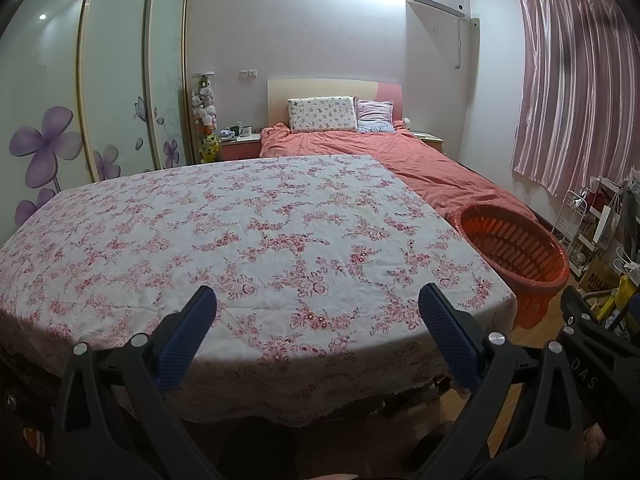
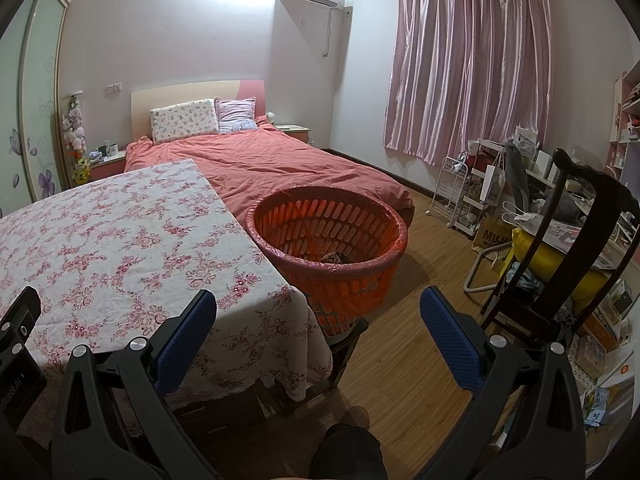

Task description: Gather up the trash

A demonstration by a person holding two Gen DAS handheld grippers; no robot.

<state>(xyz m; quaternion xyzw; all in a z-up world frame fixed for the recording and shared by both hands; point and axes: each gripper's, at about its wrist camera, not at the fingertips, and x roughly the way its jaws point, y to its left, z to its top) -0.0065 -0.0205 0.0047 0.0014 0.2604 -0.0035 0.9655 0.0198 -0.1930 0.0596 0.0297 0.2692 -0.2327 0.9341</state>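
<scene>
An orange slatted basket [image 2: 326, 236] lined with a pink bag stands on a stool at the table's right side; something dark lies at its bottom [image 2: 335, 258]. It also shows in the left wrist view [image 1: 514, 252]. The table with the floral cloth [image 1: 224, 232] carries nothing that I can see. My left gripper [image 1: 318, 300] is open and empty above the table's near edge. My right gripper [image 2: 318, 304] is open and empty, held in front of the basket over the table's right corner [image 2: 280, 292].
A bed with a red cover [image 2: 260, 164] stands behind the table. A dark wooden chair [image 2: 560, 240] with a yellow cushion and a cluttered desk and rack [image 2: 480, 188] fill the right side. Wooden floor [image 2: 420, 280] lies between the basket and the chair. A wardrobe [image 1: 100, 100] is at the left.
</scene>
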